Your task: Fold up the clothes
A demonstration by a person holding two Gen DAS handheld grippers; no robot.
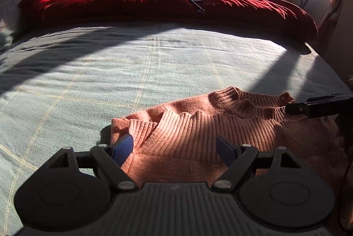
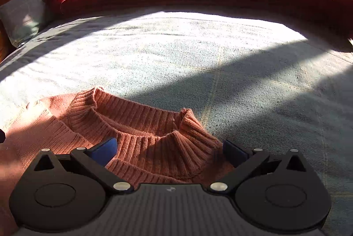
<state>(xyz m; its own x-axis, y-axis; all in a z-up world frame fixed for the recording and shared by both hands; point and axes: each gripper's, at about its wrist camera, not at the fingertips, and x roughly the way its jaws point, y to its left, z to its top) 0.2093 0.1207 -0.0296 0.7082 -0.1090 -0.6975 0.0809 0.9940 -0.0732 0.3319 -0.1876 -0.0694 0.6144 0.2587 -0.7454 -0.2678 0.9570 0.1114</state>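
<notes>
The left gripper (image 1: 174,145) stands wide over the ribbed hem of the orange sweater (image 1: 198,125), which lies on the grey-green bed (image 1: 110,72). To its right, the right gripper (image 2: 169,148) is also spread wide around the sweater's collar, its blue pads (image 2: 106,147) seemingly not pressing the knit.

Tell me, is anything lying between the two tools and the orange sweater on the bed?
Nothing visible is. The left tool and right tool both stand open directly over the sweater, its ribbed knit showing between their fingers. The bed cover around it holds nothing else nearby.
</notes>
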